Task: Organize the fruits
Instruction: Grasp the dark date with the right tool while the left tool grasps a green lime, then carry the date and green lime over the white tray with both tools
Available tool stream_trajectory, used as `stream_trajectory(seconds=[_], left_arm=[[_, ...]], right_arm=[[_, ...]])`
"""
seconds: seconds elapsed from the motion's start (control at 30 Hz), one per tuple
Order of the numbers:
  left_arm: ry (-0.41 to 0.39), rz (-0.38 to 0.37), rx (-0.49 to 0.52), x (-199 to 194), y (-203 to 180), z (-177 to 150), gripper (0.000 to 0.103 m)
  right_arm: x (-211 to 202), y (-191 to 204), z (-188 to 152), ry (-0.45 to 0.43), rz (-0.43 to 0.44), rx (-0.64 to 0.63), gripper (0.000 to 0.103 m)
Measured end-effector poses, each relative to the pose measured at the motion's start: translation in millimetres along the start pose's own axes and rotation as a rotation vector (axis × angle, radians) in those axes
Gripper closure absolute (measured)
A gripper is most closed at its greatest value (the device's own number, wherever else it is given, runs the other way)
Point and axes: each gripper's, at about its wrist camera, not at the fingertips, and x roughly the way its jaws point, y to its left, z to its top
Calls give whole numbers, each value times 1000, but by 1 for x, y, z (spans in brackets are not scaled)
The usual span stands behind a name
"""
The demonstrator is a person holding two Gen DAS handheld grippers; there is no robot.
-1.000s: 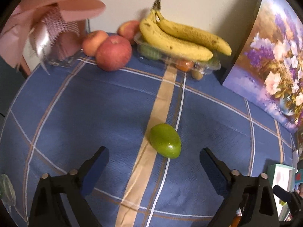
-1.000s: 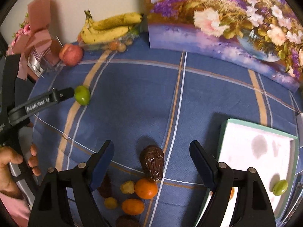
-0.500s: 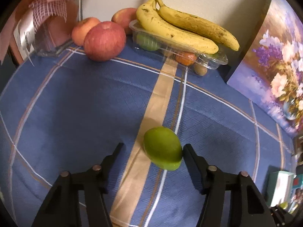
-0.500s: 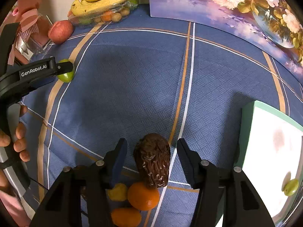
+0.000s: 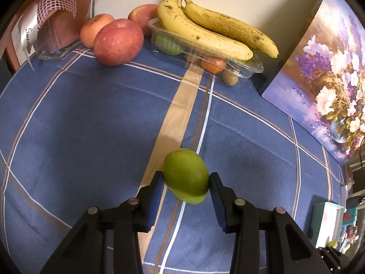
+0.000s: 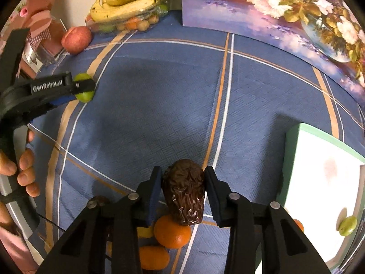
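Observation:
A green oval fruit [image 5: 182, 171] lies on the blue checked tablecloth [image 5: 91, 125], between the fingers of my left gripper [image 5: 185, 176]. The jaws are closing and both pads touch its sides. From the right wrist view the same green fruit [image 6: 83, 97] shows at the left gripper's [image 6: 84, 87] tips. My right gripper [image 6: 182, 173] points down over a dark brown wrinkled fruit [image 6: 184, 191]. Its jaws are closing too, with the pads against the fruit's flanks.
Bananas [image 5: 205, 27] rest on a clear tray [image 5: 246, 68] of small fruit at the back, beside red apples [image 5: 117, 42]. A flower painting [image 5: 330, 91] leans at the right. Oranges [image 6: 172, 233] lie under the right gripper. A white tray [image 6: 319, 182] holds a green grape [image 6: 348, 226].
Both grippers went from wide open to closed around their fruit. The left one came in on the green fruit, the right one sank onto the brown fruit.

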Motion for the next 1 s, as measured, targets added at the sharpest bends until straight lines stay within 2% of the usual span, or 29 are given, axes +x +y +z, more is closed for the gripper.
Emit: stream_trajectory(seconds=[0.3,0.53,0.87,1.0], left_arm=[[-3,0,-2,-25,-3,-13,60],[-12,6,30,-45,-22,-27,60],[-52,-5,140,-72,-58,-54,60],[-79,21,175,-83,-68,-59,60]], right_arm=[[-32,-12,-16,-36,3,33,64],[-56,-26,-35,-70,20,69,64],[-82,-48,-68,-141,27,112,64],[-90,-58,-77,-186,21,121,64]])
